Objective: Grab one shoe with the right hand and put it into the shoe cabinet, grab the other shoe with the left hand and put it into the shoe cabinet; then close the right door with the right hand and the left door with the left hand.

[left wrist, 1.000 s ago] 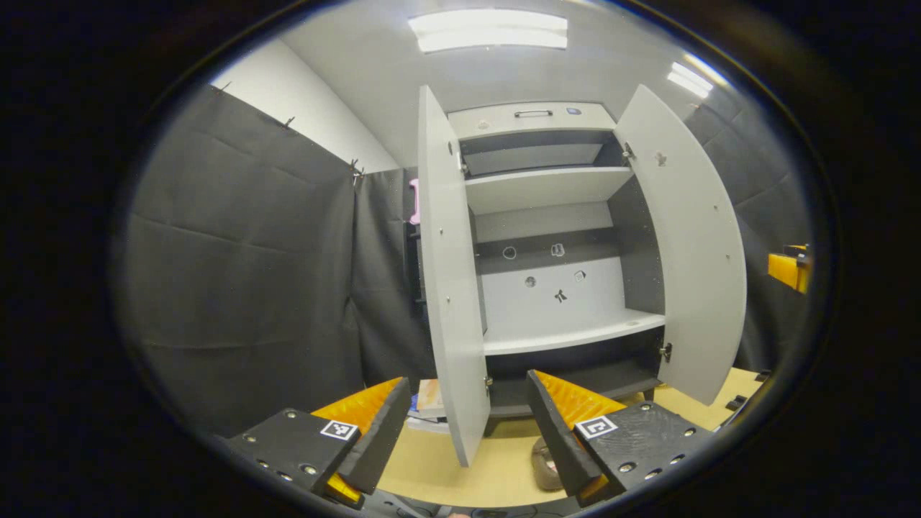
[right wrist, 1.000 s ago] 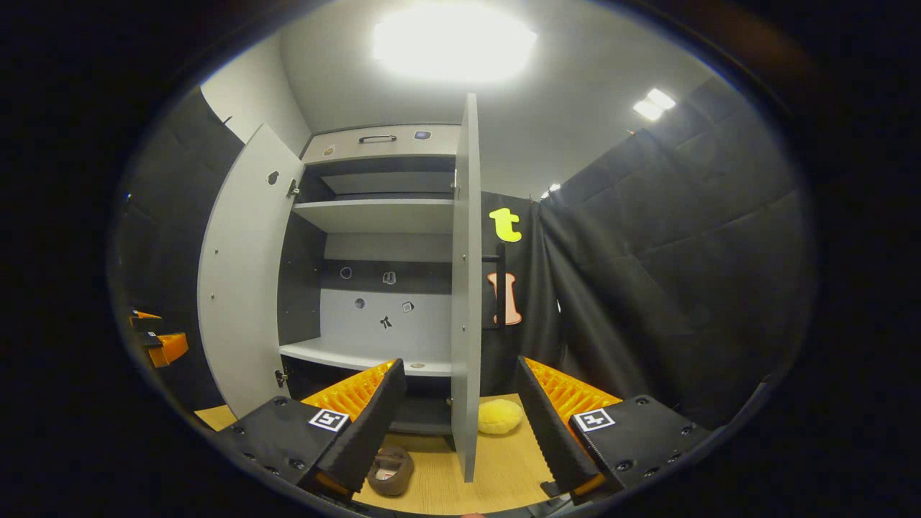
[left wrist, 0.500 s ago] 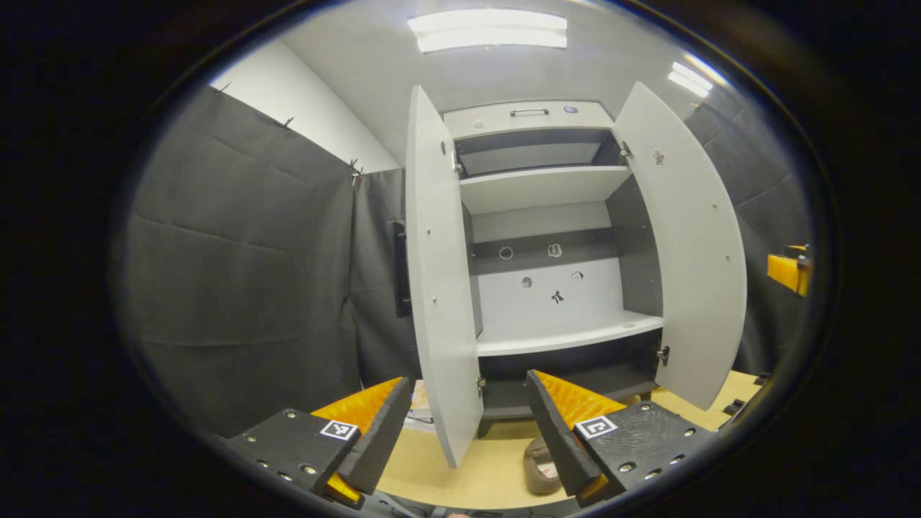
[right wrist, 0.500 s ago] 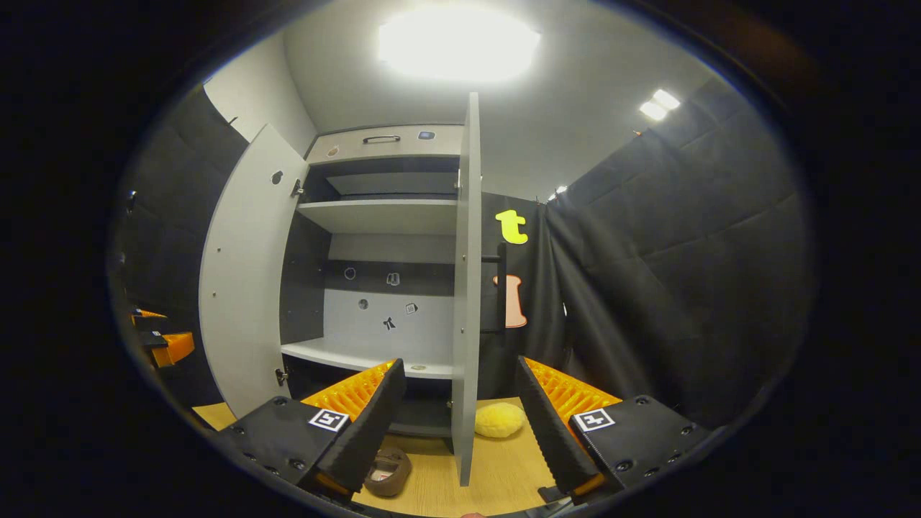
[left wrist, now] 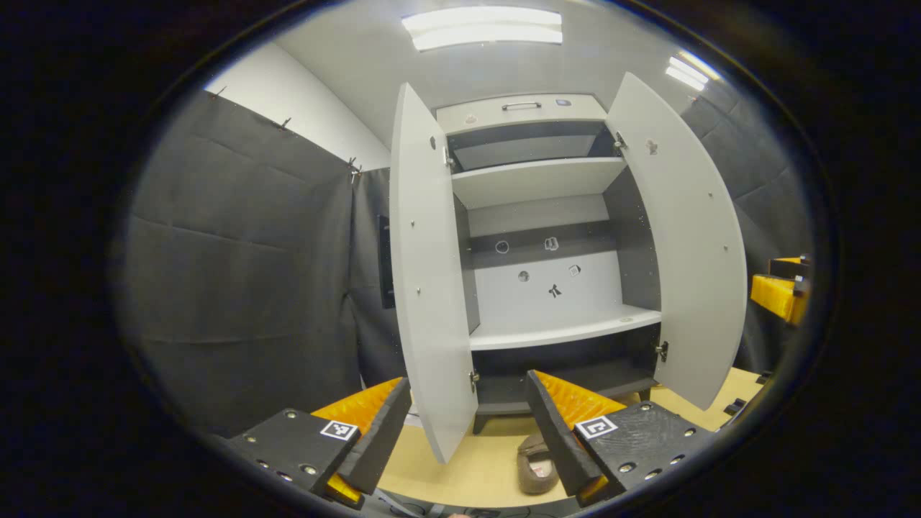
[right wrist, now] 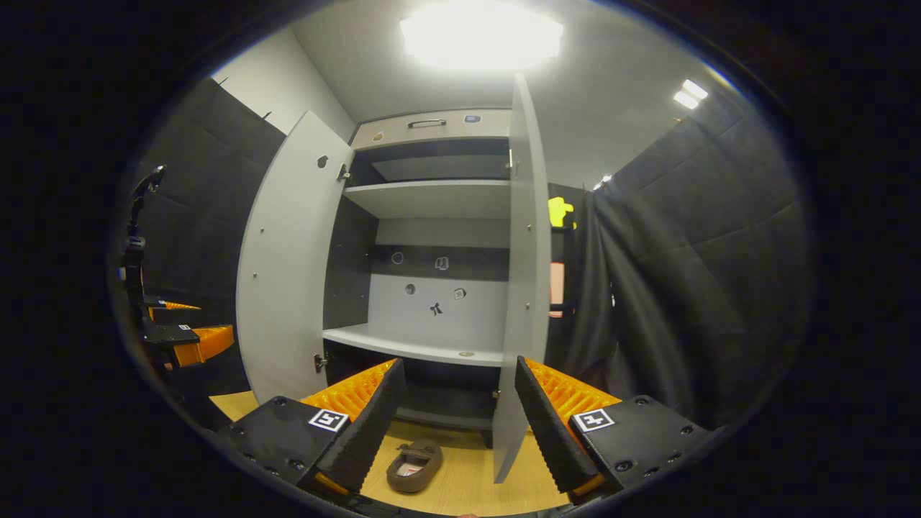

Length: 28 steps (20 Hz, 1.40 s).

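Left tool (left wrist: 460, 432): fingers spread apart, nothing between them; it faces the shoe cabinet from low in front of the left door. It also appears at the left edge of the right gripper view (right wrist: 183, 342).
Right tool (right wrist: 457, 424): fingers spread apart, nothing held; it sits low in front of the cabinet opening, near the right door. It also appears at the right edge of the left gripper view (left wrist: 781, 295).
Shoe cabinet (left wrist: 547, 216): pale grey body with a dark interior and 2 light shelves; the compartments in view hold no shoe.
Left door (left wrist: 428, 288): swung out, standing edge-on toward the left tool.
Right door (right wrist: 522, 288): swung out, its lower edge between the right tool's fingers as seen from that camera, but farther back.
Brown shoe (right wrist: 414, 466): lies on the wooden floor (right wrist: 460, 482) just in front of the cabinet's base, outside it; in the left gripper view (left wrist: 534, 464) it is partly hidden by the left tool's right finger.
Other shoe: cannot tell where it is.
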Motion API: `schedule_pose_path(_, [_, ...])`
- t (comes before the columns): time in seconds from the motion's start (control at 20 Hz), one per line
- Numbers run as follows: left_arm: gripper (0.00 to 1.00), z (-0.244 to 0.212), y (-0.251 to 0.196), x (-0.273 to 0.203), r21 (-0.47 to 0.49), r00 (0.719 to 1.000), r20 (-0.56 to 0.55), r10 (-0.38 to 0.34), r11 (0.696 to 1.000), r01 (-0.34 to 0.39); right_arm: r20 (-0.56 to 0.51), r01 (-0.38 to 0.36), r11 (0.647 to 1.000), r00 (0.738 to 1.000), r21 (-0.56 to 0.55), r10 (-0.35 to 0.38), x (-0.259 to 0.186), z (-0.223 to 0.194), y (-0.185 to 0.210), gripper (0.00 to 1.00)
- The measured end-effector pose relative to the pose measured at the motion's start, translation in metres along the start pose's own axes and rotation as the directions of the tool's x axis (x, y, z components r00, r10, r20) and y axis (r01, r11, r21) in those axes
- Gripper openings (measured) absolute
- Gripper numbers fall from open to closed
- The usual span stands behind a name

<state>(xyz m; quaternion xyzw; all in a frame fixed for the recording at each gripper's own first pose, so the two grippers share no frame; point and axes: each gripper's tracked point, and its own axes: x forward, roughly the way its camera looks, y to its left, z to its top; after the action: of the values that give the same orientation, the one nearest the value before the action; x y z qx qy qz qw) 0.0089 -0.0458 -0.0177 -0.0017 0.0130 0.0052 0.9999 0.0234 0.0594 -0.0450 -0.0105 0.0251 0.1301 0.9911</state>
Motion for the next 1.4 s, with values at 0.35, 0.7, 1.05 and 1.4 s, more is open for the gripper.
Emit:
schedule_pose_path(0.35, [0.94,-0.015,0.013,0.034,-0.017,0.999,0.013,-0.032,0.999,0.033,-0.197,-0.109,0.994,0.974,0.016,0.110,0.060,-0.094,0.068,0.98])
schedule_pose_path(0.7, [1.00,-0.020,0.050,0.048,0.007,0.999,0.035,0.025,1.000,-0.025,-0.496,-0.177,0.983,0.850,0.052,0.179,0.102,-0.227,0.107,0.98])
schedule_pose_path(1.05, [1.00,-0.042,0.089,0.046,0.006,0.994,-0.018,0.107,0.994,-0.107,-0.677,-0.160,0.977,0.705,0.138,0.211,0.121,-0.307,0.118,0.97])
schedule_pose_path(1.4, [1.00,-0.039,0.097,0.044,0.011,0.990,-0.012,0.139,0.990,-0.139,-0.788,-0.156,0.981,0.587,0.111,0.183,0.129,-0.365,0.126,0.68])
